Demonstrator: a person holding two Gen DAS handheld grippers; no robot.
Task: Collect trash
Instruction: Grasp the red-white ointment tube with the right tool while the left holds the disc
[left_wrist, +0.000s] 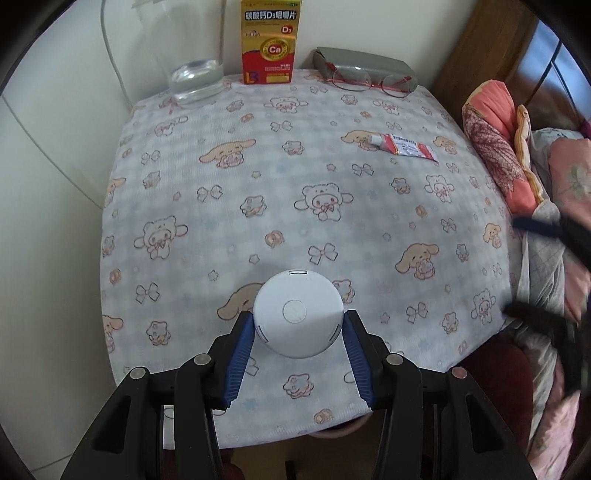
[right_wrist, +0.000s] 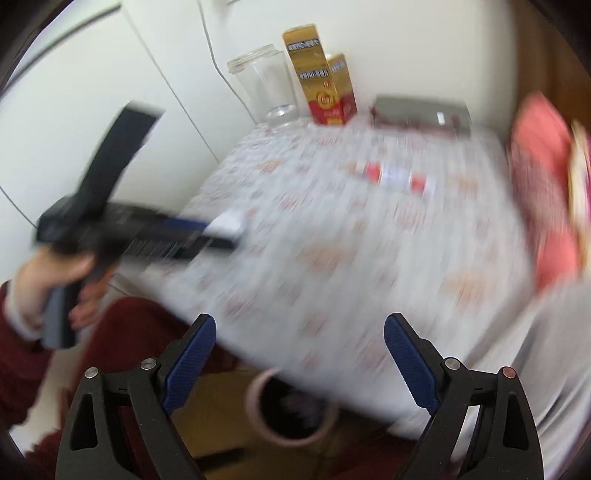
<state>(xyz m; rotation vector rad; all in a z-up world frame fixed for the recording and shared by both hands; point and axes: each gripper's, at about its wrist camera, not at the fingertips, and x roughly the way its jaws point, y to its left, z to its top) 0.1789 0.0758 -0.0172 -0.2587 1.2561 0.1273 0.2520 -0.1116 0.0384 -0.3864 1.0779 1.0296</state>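
Observation:
A round white plastic case (left_wrist: 295, 295) is clamped between the blue pads of my left gripper (left_wrist: 298, 314), just above the near part of the cartoon-print tablecloth (left_wrist: 258, 166). In the blurred right wrist view, the left gripper (right_wrist: 232, 230) is at the left, held by a hand, with the white case (right_wrist: 227, 220) at its tips. My right gripper (right_wrist: 300, 320) is open and empty over the table's near edge. It shows blurred at the right border (left_wrist: 535, 271) of the left wrist view. A red-and-white ointment tube (left_wrist: 404, 147) (right_wrist: 395, 177) lies at the table's far right.
A pink-rimmed bin (right_wrist: 258, 391) stands on the floor below the table's near edge. Along the back wall stand a glass jar (left_wrist: 195, 81), a yellow-red box (left_wrist: 269, 40), and glasses (left_wrist: 369, 81) by a grey case (left_wrist: 364, 61). Bedding (left_wrist: 495, 147) lies right.

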